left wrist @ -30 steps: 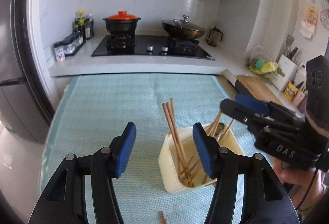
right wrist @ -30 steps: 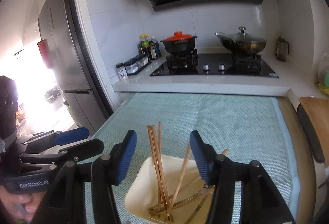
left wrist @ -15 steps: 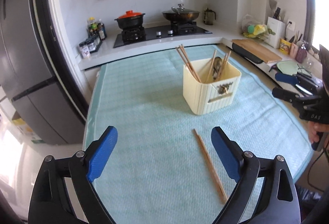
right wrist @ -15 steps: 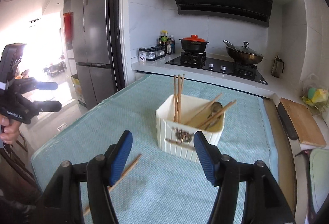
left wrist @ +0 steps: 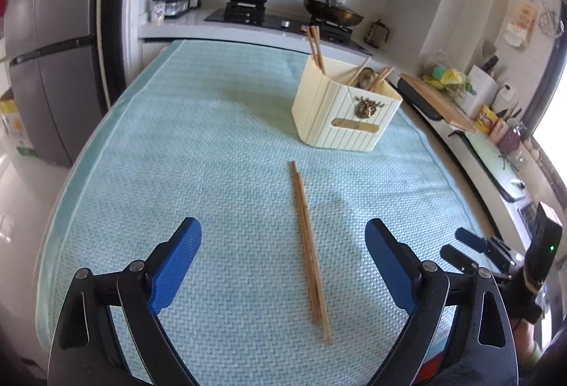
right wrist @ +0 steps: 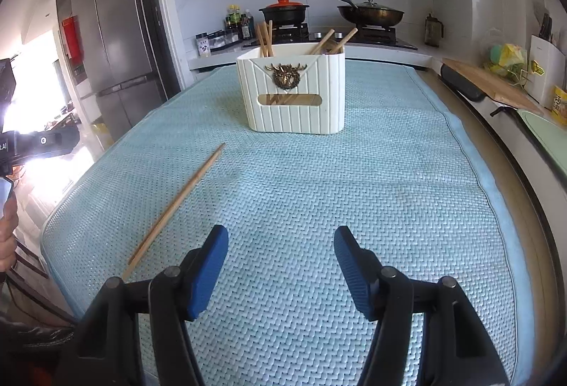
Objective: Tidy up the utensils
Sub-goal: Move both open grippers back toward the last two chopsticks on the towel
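L gripper [left wrist: 283, 255]: jaws spread wide, holding nothing, straddling chopsticks [left wrist: 309, 251] lying on mat [left wrist: 177, 155], long axis running away along its pointing line; nearer hand. R gripper [right wrist: 280, 262]: jaws apart, holding nothing; chopsticks lying off to its left. Holder [left wrist: 340, 113] sitting beyond.

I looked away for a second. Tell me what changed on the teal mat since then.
Both grippers pulled back from over the cream ribbed utensil box; the left gripper opened wider and now frames the loose wooden chopsticks. The right gripper is open and empty. Box, its contents and chopsticks stayed put on the teal woven mat.
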The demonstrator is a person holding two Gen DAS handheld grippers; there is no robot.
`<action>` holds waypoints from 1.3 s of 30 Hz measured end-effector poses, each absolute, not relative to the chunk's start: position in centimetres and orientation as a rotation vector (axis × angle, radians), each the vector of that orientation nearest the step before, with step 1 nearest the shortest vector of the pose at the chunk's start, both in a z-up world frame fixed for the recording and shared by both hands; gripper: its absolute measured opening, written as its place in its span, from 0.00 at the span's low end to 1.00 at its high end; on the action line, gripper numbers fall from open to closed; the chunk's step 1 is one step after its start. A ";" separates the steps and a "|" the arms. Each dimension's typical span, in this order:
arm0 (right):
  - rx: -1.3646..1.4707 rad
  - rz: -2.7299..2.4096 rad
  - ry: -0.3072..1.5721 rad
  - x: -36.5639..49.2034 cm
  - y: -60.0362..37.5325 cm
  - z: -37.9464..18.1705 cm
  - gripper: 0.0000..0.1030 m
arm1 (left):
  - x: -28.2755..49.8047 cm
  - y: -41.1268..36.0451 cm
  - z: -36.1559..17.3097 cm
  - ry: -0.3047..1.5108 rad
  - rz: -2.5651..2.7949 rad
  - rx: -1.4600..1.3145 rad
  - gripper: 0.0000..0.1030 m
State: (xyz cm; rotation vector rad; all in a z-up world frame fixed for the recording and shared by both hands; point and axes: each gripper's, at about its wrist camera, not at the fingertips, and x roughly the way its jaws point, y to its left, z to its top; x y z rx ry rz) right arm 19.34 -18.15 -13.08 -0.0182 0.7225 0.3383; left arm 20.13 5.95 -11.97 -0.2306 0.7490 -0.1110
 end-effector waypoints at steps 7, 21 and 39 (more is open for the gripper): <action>0.042 0.299 0.723 19.5 -18.9 -13.5 0.62 | 19.9 6.5 -13.9 0.790 -0.070 -0.242 0.91; 0.054 0.446 0.861 21.5 -13.8 -15.5 0.52 | 21.5 7.1 -17.4 0.871 -0.014 -0.191 0.91; -0.084 0.472 0.953 28.8 -2.5 -18.0 0.39 | 18.4 11.9 -18.2 0.854 0.091 -0.287 0.91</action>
